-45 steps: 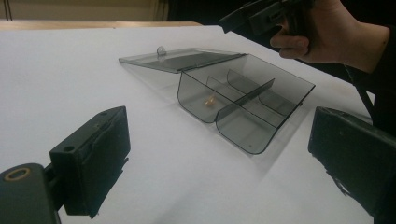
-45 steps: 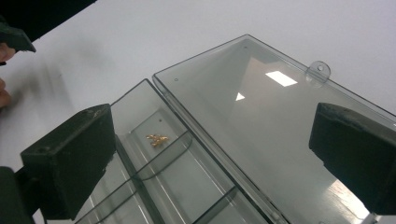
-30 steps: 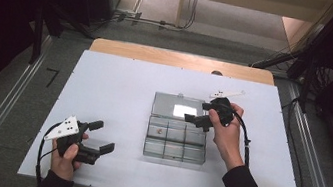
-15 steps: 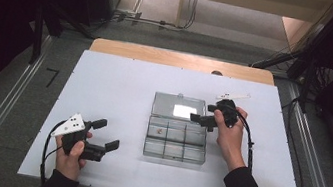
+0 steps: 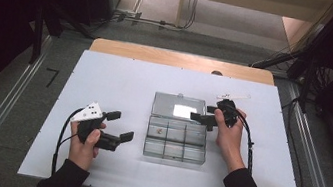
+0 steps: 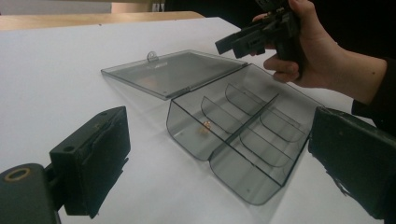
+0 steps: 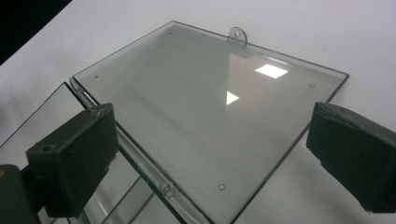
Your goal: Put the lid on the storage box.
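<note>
**Box open at mid-table, both grippers empty**

The clear box (image 5: 176,139) lies near the middle of the white table (image 5: 121,81), a little toward the right edge. Its lid (image 5: 178,107) is folded flat back onto the table on the far side, with a small tab on its far rim. The tray is split into compartments — in the left gripper view a small brownish piece (image 6: 204,127) lies in one of them, near the hinge side.

The right gripper (image 5: 202,117) hovers at the box's right rim, beside the hinge line, jaws spread wide and holding nothing. In the right gripper view those jaws frame the lid (image 7: 205,107) without touching it.

The left gripper (image 5: 120,125) sits near the table's front-left part, well apart from the box — its jaws are spread too, empty, and pointed toward the tray (image 6: 238,140).
</note>
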Tool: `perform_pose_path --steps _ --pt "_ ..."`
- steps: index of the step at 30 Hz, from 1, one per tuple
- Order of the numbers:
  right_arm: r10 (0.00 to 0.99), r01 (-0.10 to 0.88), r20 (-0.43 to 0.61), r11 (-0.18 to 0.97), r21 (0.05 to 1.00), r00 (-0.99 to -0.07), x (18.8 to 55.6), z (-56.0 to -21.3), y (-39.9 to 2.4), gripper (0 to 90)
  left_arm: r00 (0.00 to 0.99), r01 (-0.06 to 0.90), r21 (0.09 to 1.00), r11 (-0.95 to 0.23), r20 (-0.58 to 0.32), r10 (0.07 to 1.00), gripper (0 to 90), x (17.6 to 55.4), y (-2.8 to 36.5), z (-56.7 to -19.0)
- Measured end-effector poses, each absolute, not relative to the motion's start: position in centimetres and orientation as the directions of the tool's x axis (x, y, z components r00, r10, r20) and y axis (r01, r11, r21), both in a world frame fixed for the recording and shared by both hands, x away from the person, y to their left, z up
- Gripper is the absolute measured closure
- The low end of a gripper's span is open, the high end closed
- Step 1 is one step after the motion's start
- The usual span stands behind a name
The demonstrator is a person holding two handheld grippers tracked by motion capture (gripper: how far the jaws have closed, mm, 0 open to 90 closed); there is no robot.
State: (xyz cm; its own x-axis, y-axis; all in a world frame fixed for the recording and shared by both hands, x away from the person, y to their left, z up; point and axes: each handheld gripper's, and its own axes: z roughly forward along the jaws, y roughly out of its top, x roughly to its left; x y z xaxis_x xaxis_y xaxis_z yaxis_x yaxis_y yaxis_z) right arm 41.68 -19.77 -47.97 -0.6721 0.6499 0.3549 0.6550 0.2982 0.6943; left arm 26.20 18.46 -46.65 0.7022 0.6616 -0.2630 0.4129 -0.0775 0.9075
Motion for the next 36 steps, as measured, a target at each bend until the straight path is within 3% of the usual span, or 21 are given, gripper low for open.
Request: perform_pose_path --steps 17,26,36 --pt "0.668 0.717 0.416 0.261 0.646 -0.618 41.9 -49.0 -20.4 4.6 0.697 0.469 0.882 -0.047 -0.337 0.633 6.0 31.0 15.8 -47.3" --pt "0.678 0.780 0.494 0.192 0.596 -0.544 42.4 -49.6 -20.7 17.6 0.680 0.503 0.863 -0.050 -0.359 0.640 6.1 32.9 14.7 -48.4" --pt "0.697 0.795 0.492 0.188 0.576 -0.521 42.5 -49.7 -20.6 30.0 0.662 0.547 0.835 -0.063 -0.385 0.643 6.1 35.6 13.3 -48.8"
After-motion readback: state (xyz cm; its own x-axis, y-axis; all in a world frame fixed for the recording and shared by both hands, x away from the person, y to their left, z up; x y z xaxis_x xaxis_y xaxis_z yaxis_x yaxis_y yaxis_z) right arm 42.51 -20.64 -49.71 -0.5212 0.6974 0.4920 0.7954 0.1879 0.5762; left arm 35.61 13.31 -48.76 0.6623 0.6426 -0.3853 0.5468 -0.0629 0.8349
